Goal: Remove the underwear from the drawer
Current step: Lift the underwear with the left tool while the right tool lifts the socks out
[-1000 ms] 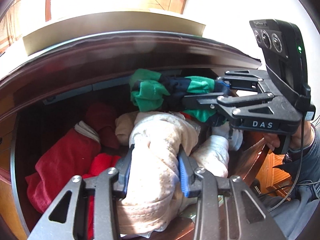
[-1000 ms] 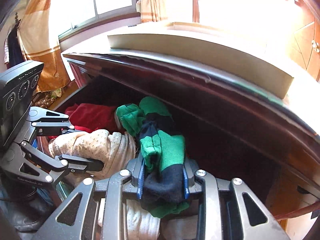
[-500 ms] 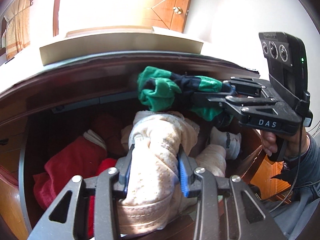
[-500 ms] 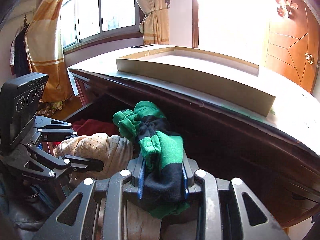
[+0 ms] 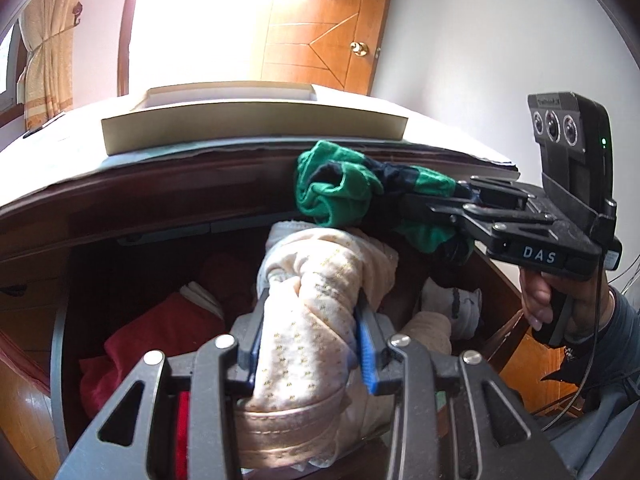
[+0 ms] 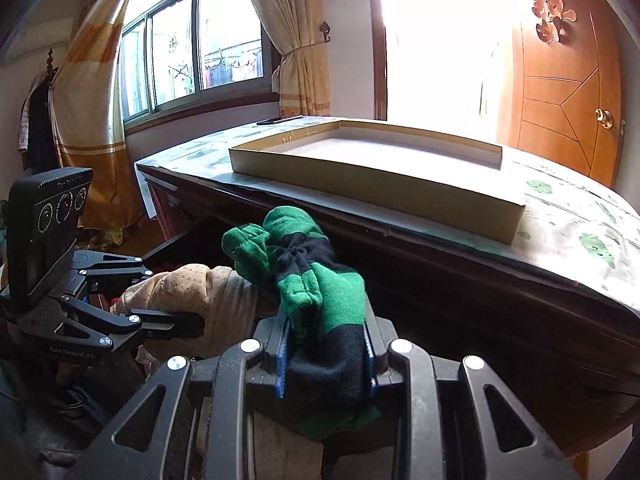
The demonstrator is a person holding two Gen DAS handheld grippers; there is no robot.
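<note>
My left gripper (image 5: 306,340) is shut on a cream dotted underwear bundle (image 5: 316,280), held above the open wooden drawer (image 5: 56,360). The same cream bundle (image 6: 188,292) shows at the left of the right wrist view, pinched by the left gripper (image 6: 176,322). My right gripper (image 6: 326,354) is shut on a green and black underwear bundle (image 6: 316,280), raised to about the height of the table's edge. In the left wrist view that green bundle (image 5: 340,192) hangs from the right gripper (image 5: 432,208) at the upper right. A hand (image 5: 560,304) grips its handle.
Red clothes (image 5: 160,336) and white and cream pieces (image 5: 452,308) lie in the drawer. On the tabletop above stands a shallow cardboard tray (image 6: 380,172) on a leaf-print cover (image 6: 580,240). A wooden door (image 6: 568,92), a window (image 6: 192,44) and curtains (image 6: 296,40) stand behind.
Both grippers have risen and tilted up with their bundles, out of the drawer. The tabletop, tray, door and window have come into view.
</note>
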